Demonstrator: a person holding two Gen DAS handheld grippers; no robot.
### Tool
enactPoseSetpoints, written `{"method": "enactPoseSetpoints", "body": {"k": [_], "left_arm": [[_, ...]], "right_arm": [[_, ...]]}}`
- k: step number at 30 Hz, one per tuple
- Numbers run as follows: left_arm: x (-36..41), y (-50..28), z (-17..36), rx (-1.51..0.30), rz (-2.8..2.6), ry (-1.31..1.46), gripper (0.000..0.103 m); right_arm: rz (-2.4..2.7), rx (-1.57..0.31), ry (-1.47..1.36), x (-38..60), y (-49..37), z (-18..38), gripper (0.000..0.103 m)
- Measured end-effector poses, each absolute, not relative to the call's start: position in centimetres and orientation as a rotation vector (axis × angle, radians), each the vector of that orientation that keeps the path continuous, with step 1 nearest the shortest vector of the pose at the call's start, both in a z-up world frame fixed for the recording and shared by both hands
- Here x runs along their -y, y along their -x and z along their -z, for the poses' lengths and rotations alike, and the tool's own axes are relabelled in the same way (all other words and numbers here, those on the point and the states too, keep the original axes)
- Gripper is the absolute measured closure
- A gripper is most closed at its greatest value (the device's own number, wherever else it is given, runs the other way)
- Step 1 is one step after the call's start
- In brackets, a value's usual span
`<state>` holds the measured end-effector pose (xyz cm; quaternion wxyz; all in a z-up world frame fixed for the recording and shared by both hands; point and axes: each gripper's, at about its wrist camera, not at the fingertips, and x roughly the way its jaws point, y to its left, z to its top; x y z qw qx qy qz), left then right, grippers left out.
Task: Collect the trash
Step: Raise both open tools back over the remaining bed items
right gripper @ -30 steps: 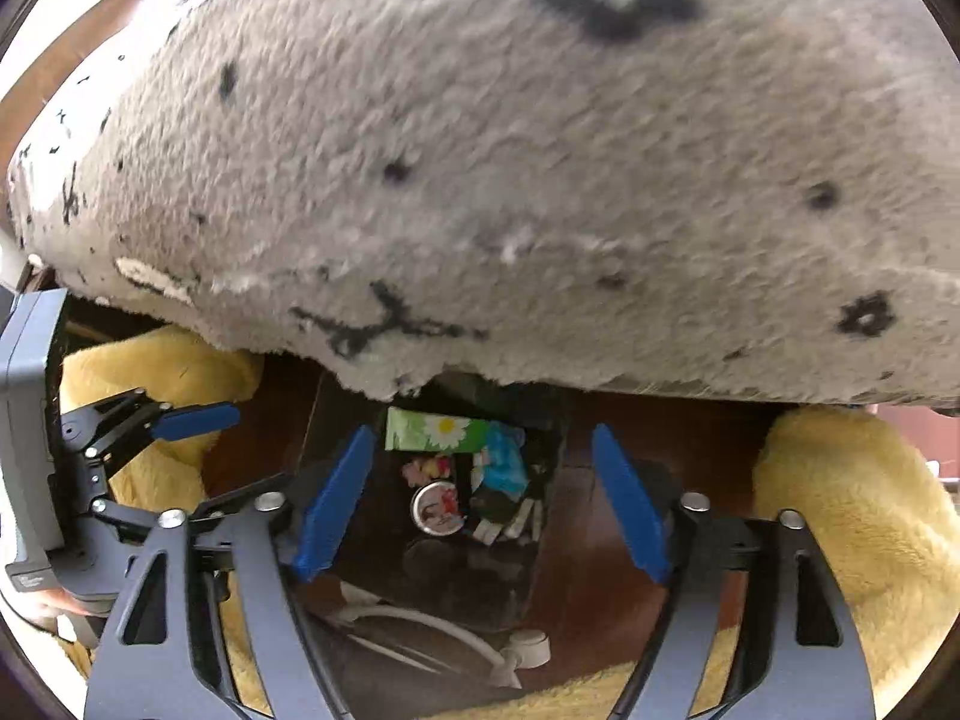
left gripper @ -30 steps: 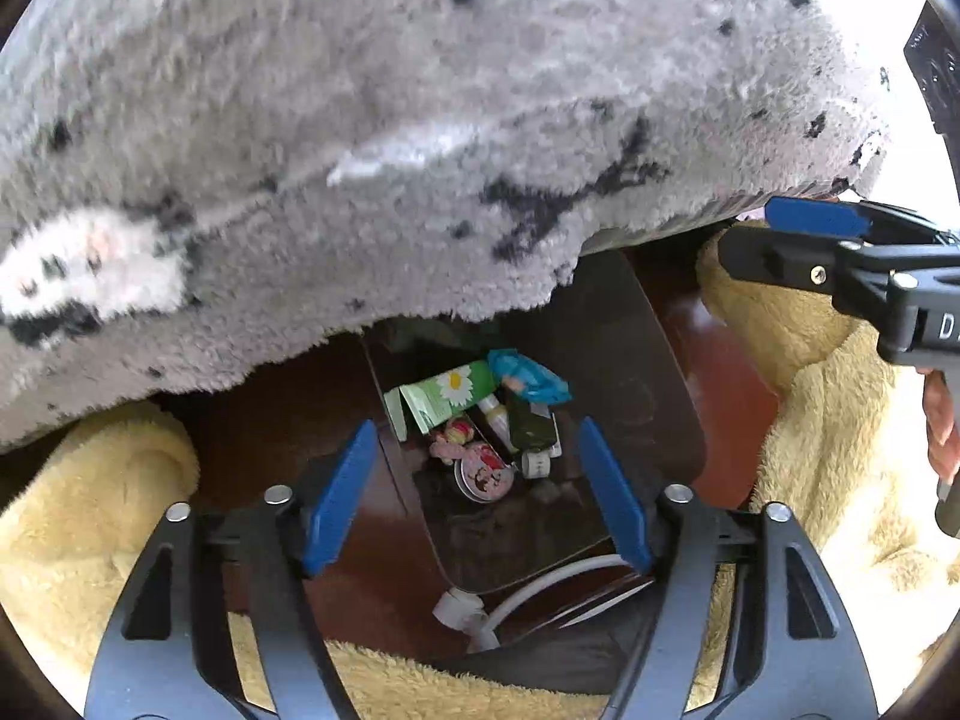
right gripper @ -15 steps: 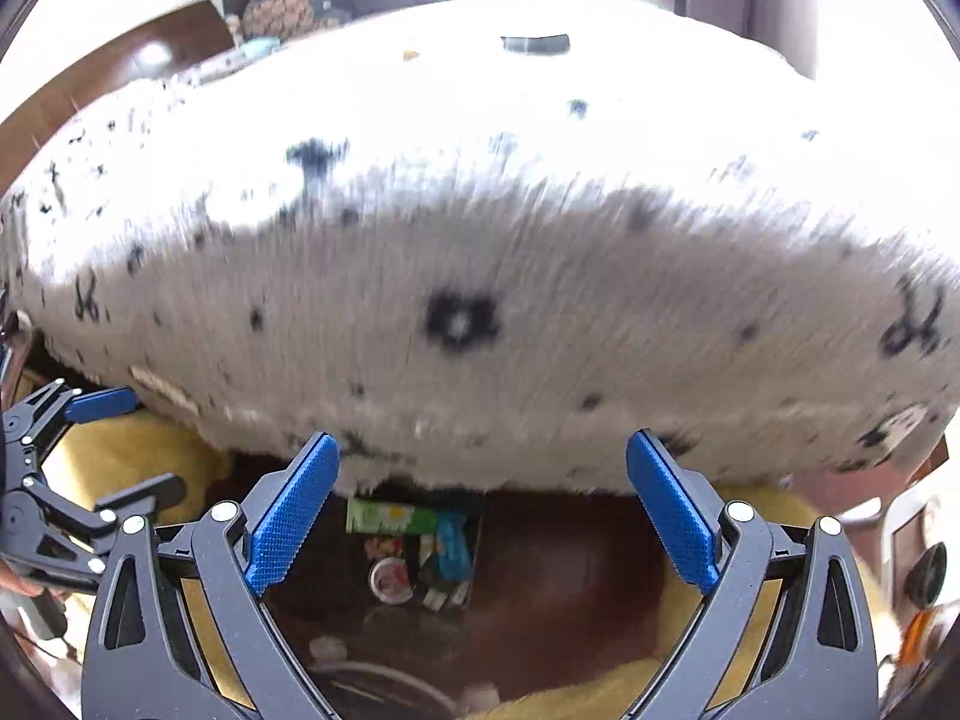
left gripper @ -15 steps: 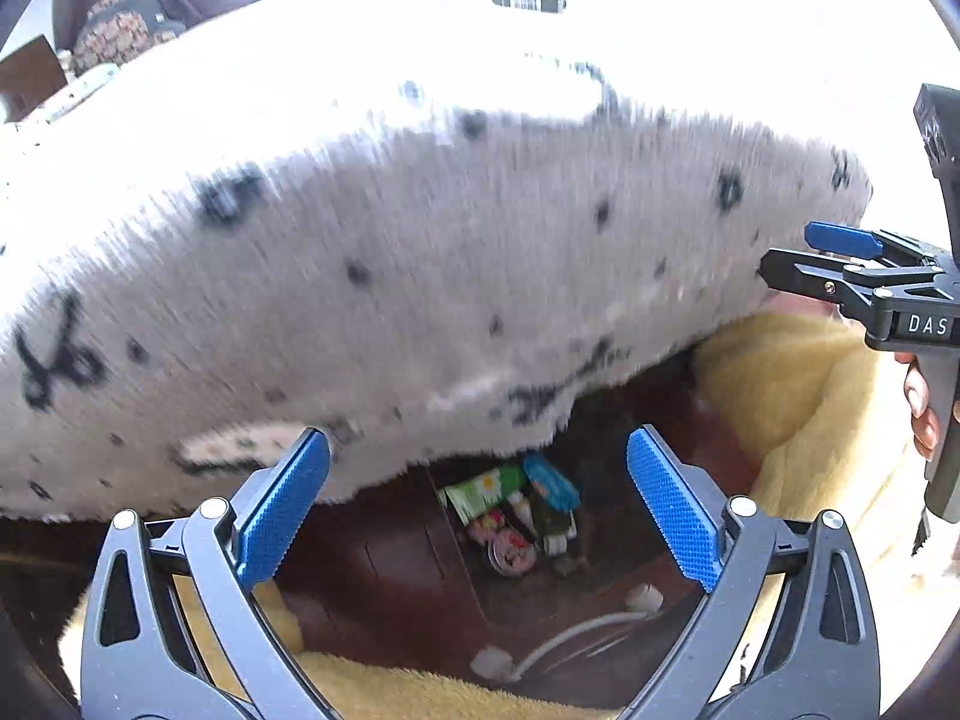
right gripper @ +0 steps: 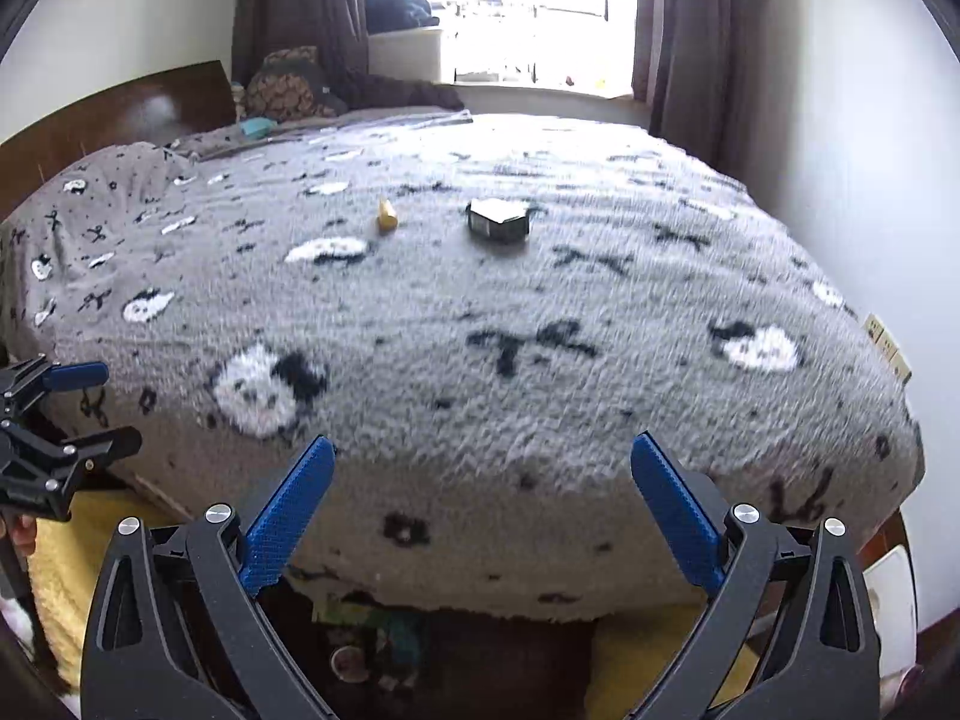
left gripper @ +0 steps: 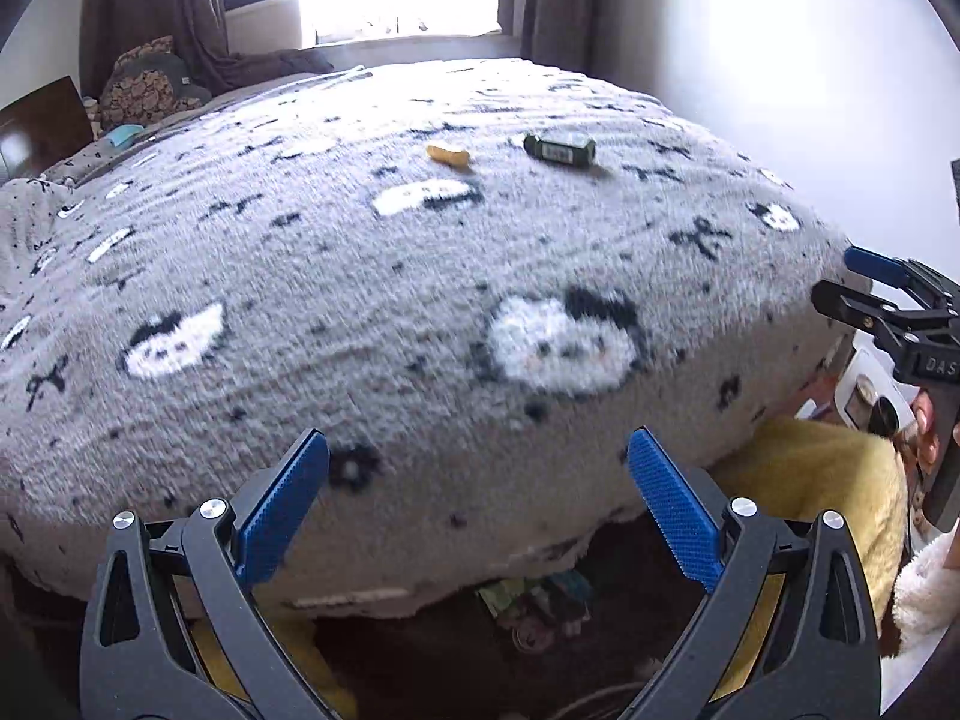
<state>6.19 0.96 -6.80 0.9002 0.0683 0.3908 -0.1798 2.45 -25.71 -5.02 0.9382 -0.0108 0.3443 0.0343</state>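
A small yellow wrapper (left gripper: 447,155) (right gripper: 386,216) and a dark crumpled carton (left gripper: 560,149) (right gripper: 498,219) lie far out on the grey patterned bed blanket (left gripper: 420,276) (right gripper: 540,312). My left gripper (left gripper: 477,510) is open and empty at the bed's near edge. My right gripper (right gripper: 483,516) is open and empty too, beside it on the right. Below the bed edge, a dark bin (left gripper: 534,606) (right gripper: 366,642) holds several colourful wrappers, mostly hidden by the blanket.
Yellow fleece (left gripper: 822,480) (right gripper: 60,540) lies on both sides of the bin. Pillows (right gripper: 288,87) and a wooden headboard (right gripper: 120,114) are at the far left, a window (right gripper: 510,6) with dark curtains behind. White walls stand to the right.
Both grippers rose from over the bin to above the bed's edge and tilted up, so the bed top and the two items on it came into view. Jaws stayed open.
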Motion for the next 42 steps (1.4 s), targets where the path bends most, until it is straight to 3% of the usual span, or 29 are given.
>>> {"method": "enactPoseSetpoints", "body": {"k": [7, 42], "left_arm": [[-0.7, -10.3, 6.0, -0.805, 0.344, -0.116, 0.008], [1.4, -28.8, 10.3, -0.913, 0.258, -0.084, 0.008]], "right_arm": [[-0.055, -0.672, 0.059, 25.7, -5.5, 3.5, 0.004], [-0.017, -0.867, 0.021, 25.5, -32.2, 10.2, 0.004]]}}
